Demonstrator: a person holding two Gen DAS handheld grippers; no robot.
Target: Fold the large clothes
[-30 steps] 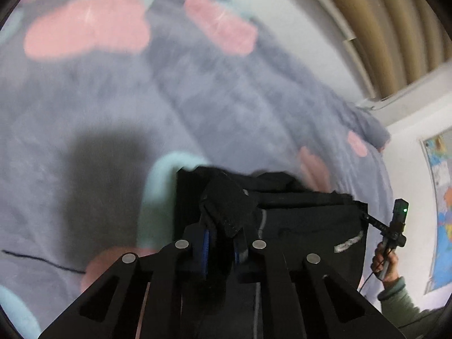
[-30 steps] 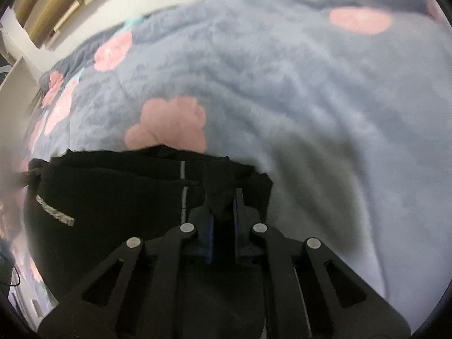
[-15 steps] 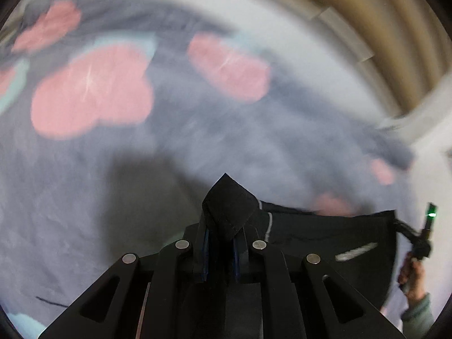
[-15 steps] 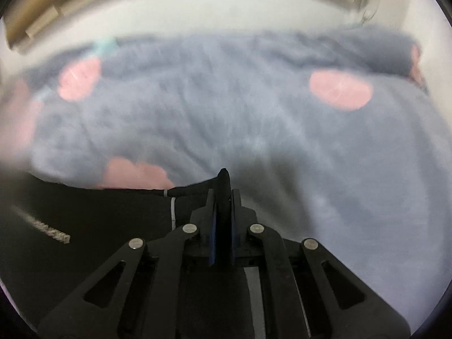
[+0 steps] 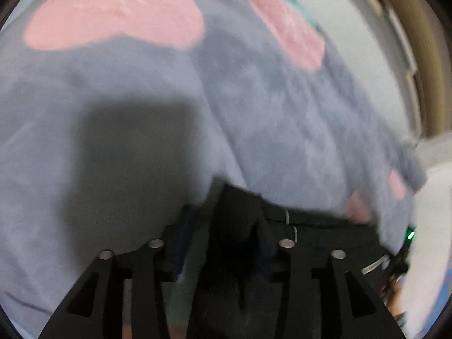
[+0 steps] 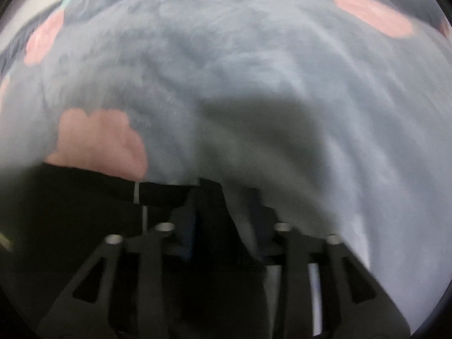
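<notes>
A black garment with thin white stripes (image 5: 316, 234) lies on a grey-blue blanket with pink hearts (image 5: 254, 113). My left gripper (image 5: 223, 226) has its jaws spread wide apart, with a black corner of the garment (image 5: 234, 214) lying loosely between them. In the right wrist view the garment (image 6: 70, 206) spreads to the left. My right gripper (image 6: 223, 209) is also open, with a black fold (image 6: 212, 206) resting between its fingers. The frames are blurred by motion.
The blanket (image 6: 254, 70) covers the whole bed. A white wall (image 5: 353, 42) and a tan curtain (image 5: 418, 42) stand at the far right. A hand with the other gripper's green light (image 5: 409, 234) shows at the right edge.
Both grippers have opened: their jaws were shut on garment corners half a second ago and now stand apart. Both have dropped closer to the blanket.
</notes>
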